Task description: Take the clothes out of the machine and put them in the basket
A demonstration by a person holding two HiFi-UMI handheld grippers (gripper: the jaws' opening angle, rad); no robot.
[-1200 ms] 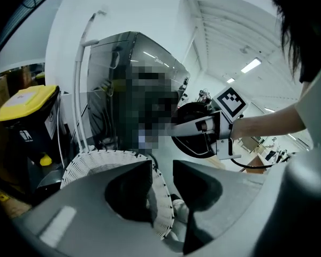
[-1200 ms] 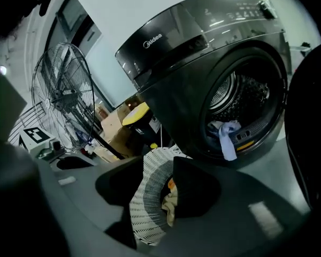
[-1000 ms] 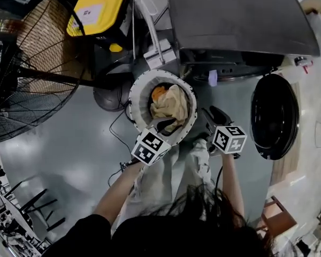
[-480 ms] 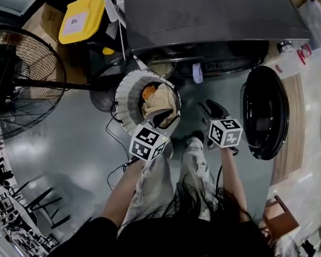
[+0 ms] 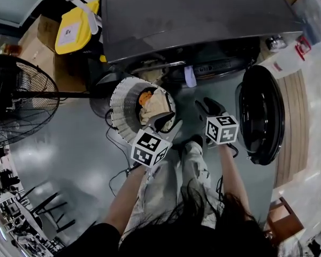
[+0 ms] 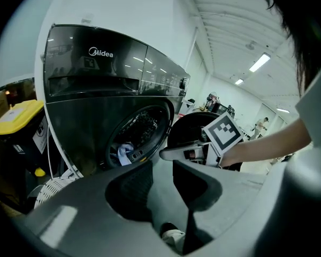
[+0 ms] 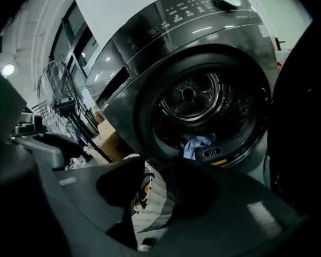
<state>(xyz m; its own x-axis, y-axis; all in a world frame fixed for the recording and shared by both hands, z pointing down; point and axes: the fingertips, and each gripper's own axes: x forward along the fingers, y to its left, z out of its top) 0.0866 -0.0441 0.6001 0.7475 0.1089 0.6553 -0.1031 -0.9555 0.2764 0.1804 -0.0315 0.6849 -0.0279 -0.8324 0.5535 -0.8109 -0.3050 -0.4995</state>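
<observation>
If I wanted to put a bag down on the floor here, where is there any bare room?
Bare grey floor lies between the fan, the basket and the person's legs. Between the basket and the open door it is tight.

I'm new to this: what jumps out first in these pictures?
The big dark washing machine fills the top of the head view, its round door swung open at right and a pale blue garment at the drum's mouth. A white basket of beige and orange clothes stands before it. The left gripper and right gripper, both empty, carry marker cubes; the right's jaws have just closed slightly.
</observation>
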